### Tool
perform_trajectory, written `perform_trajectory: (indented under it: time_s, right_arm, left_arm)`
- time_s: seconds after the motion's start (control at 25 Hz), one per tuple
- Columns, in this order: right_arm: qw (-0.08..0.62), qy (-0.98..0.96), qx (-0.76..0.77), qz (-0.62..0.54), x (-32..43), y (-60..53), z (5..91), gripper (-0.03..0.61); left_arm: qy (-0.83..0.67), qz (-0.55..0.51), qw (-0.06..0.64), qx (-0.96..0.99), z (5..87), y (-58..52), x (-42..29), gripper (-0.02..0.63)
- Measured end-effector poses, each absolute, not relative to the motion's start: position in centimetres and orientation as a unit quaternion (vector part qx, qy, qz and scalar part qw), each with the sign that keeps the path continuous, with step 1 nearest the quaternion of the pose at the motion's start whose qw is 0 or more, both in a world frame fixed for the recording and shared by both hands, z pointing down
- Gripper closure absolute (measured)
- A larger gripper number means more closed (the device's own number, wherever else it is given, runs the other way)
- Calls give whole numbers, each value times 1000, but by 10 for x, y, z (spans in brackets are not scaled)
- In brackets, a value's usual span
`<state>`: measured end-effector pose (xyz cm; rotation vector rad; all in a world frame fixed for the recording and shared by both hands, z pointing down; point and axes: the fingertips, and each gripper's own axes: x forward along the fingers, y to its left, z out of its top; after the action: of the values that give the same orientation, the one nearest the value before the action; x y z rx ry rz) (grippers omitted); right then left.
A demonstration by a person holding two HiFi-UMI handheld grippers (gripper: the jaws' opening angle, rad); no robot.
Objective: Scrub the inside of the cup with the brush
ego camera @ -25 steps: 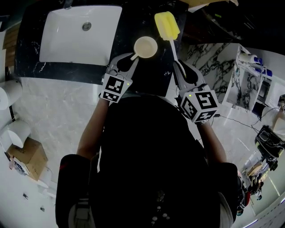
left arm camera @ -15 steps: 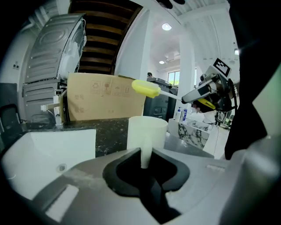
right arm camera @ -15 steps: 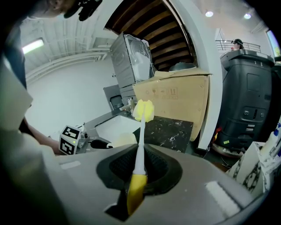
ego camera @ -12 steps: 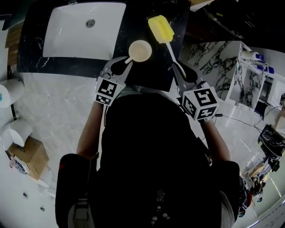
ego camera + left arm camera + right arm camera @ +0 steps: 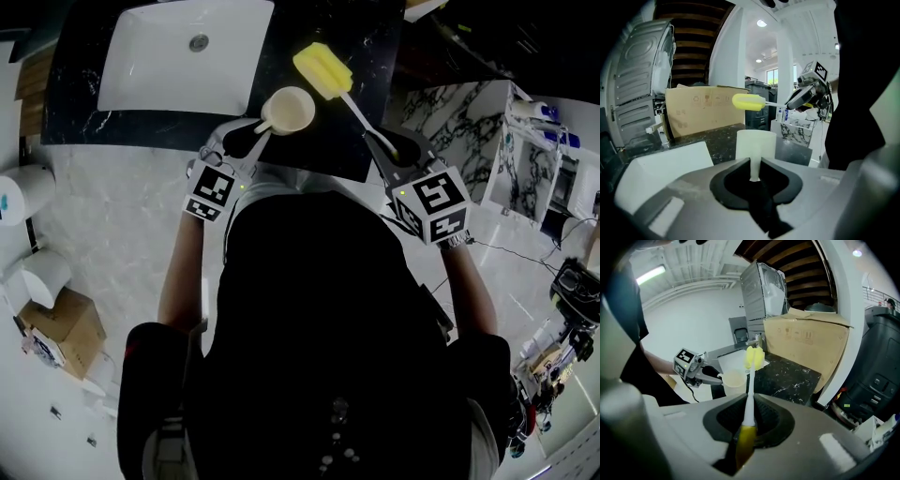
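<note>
Black marble counter [image 5: 375, 66] with white sink [image 5: 169, 66]. Above it, left tool [image 5: 259, 133] clamps the cream cup [image 5: 289, 110] by its thin handle; right tool [image 5: 382, 142] clamps the brush [image 5: 322, 69], yellow head just outside the rim. Risk: a hard thrust could twist the cup in that narrow grip.

- cream cup [image 5: 291, 110], in the left tongs [image 5: 265, 131]
- yellow-headed, white-stemmed brush [image 5: 322, 70], in the right tongs [image 5: 382, 142]
- black, white-veined counter [image 5: 375, 42] beneath both
- white sink [image 5: 141, 66] left of them
</note>
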<state>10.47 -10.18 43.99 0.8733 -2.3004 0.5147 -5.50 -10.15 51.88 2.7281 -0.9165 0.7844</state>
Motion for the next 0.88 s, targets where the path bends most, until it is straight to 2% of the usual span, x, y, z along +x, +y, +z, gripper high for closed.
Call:
perform_trajectory:
  time_s: [0.88]
  right_arm:
    - [430, -869, 192, 152, 110, -59, 450, 535]
  left_arm:
    - [-236, 323, 15, 916, 493, -92, -65, 557]
